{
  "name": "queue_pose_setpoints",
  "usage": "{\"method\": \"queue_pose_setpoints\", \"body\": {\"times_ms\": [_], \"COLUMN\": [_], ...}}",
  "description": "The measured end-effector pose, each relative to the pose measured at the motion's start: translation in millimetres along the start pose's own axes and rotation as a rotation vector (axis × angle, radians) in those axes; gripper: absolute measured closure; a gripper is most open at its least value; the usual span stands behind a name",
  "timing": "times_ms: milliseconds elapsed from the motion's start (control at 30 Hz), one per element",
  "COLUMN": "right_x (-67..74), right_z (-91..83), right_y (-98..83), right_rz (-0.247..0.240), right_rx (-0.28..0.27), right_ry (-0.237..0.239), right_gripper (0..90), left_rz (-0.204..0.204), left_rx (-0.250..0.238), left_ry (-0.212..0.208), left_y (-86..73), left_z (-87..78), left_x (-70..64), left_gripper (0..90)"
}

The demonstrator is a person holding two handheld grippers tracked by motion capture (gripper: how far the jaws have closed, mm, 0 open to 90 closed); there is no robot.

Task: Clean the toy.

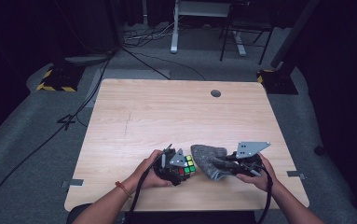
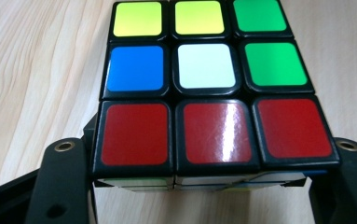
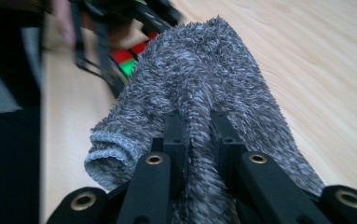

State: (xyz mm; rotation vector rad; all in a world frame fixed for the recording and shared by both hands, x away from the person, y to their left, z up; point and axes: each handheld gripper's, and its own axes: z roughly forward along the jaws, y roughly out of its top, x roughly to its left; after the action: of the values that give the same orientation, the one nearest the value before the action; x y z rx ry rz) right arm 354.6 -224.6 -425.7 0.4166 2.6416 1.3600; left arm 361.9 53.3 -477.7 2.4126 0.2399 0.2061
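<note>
Cube [image 1: 187, 166], rigid and slick-faced, is sitting clamped by opposite sides in the left gripper [image 1: 178, 168] jaws. Just right of it, the right gripper [image 1: 229, 164] jaws are pinching a soft, light grey sock [image 1: 209, 161] mid-fold above the counter [image 1: 167, 112].

Dim surroundings, lit tabletop, blurred close-ups.

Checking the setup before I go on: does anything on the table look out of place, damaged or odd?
Nothing looks damaged or spilled. The puzzle cube clamped in the left gripper is scrambled, with mixed colours on its top face. The grey fuzzy cloth is bunched in the right gripper.
</note>
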Motion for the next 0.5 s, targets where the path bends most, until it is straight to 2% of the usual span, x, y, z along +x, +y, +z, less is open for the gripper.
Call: {"method": "queue_pose_setpoints", "body": {"times_ms": [67, 133, 167, 200, 267, 300, 367, 500], "right_x": [7.6, 11.0, 13.3, 13.3, 14.0, 14.0, 11.4, 16.5], "right_z": [9.8, 14.8, 20.7, 20.7, 28.4, 28.4, 29.7, 34.9], "right_y": [11.7, 18.2, 25.8, 25.8, 36.1, 36.1, 41.4, 45.2], "right_rz": [-0.054, -0.084, -0.102, -0.102, -0.131, -0.131, -0.135, -0.160], "right_rx": [0.046, 0.068, 0.082, 0.082, 0.130, 0.130, 0.145, 0.148], "right_ry": [0.005, 0.004, 0.013, 0.013, 0.011, 0.011, 0.008, -0.022], "right_gripper": [79.6, 79.6, 79.7, 79.7, 79.9, 79.9, 79.9, 79.7], "left_rz": [0.013, 0.030, 0.022, 0.020, 0.026, 0.021, -0.002, 0.006], "left_rx": [-0.005, 0.001, -0.005, -0.010, -0.006, -0.006, -0.020, 0.022], "left_ry": [-0.001, 0.001, 0.001, -0.006, 0.022, 0.032, 0.022, 0.059], "left_y": [5.9, 11.7, 13.5, 15.8, 19.6, 19.8, 18.7, 20.0], "left_z": [1.6, 2.7, 2.7, 2.1, 1.3, 1.3, -0.3, -0.4], "left_x": [-0.1, 0.1, 0.6, 1.3, 2.2, 3.5, 6.5, 6.7], "left_gripper": [33.6, 33.6, 33.6, 33.6, 33.7, 33.7, 33.6, 33.7]}}
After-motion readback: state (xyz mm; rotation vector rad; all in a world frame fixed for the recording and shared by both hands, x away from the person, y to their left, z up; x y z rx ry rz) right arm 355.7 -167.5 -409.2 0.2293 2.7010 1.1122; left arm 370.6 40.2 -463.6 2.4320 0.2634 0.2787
